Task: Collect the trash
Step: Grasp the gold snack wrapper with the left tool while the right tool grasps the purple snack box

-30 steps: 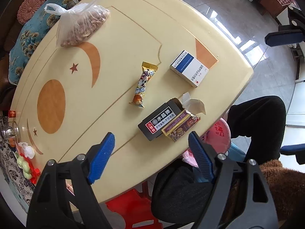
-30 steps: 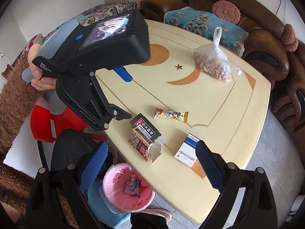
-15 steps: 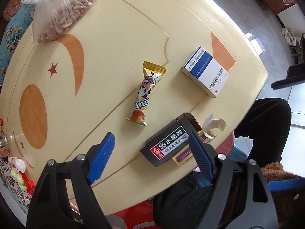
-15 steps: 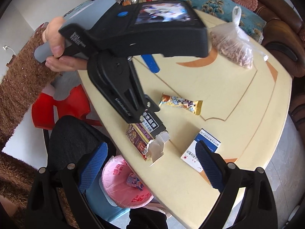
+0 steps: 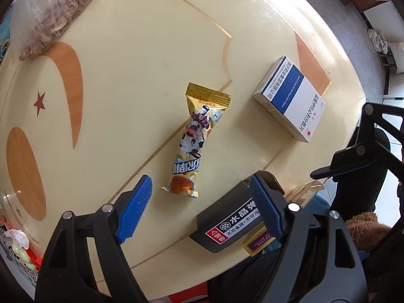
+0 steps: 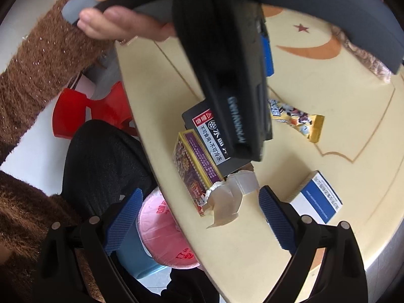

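Note:
A gold snack wrapper (image 5: 194, 146) lies mid-table, its lower end just above my open left gripper (image 5: 199, 207), which hangs over it with nothing between its fingers. A black box (image 5: 227, 224) lies under the left gripper's right finger. Beside the black box (image 6: 209, 131) lies a purple and gold box (image 6: 194, 169) with a torn-open end. My right gripper (image 6: 199, 222) stands open over that torn end at the table's edge. A blue and white box (image 5: 290, 98) lies to the right. The left gripper's body (image 6: 227, 63) fills the top of the right wrist view.
A pink-lined bin (image 6: 164, 237) stands below the table edge, beside a person's dark trouser leg (image 6: 101, 161). A clear bag of brown snacks (image 5: 50, 10) lies at the far left corner. A red stool (image 6: 83, 111) stands under the table. A brown fuzzy sleeve (image 6: 38, 58) holds the left gripper.
Both grippers have come down closer to the table. The wrapper and black box now sit at the left gripper's fingertips, and the torn purple box lies between the right gripper's fingers. Nothing was grasped.

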Action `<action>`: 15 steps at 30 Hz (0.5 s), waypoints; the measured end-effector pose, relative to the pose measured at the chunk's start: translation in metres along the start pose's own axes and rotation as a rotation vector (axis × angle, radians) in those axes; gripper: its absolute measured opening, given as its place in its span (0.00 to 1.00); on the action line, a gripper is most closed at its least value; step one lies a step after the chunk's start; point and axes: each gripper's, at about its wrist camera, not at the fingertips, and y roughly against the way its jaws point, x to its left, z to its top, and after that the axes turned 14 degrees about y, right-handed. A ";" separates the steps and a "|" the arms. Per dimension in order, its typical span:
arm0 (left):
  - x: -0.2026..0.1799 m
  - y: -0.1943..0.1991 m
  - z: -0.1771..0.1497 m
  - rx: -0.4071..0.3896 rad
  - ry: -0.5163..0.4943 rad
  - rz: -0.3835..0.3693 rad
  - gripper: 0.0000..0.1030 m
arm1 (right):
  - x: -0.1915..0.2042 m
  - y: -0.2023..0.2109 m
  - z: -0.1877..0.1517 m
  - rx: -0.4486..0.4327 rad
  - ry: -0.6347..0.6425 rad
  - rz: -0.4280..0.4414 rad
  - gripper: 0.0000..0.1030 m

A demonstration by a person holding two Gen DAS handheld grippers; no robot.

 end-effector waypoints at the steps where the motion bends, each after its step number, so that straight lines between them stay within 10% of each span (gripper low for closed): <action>1: 0.001 -0.003 0.002 0.003 0.003 -0.002 0.75 | -0.001 -0.005 -0.001 0.005 0.007 0.006 0.88; 15: 0.004 -0.026 0.016 0.029 0.033 -0.015 0.75 | 0.009 -0.031 0.004 -0.064 0.068 0.078 0.77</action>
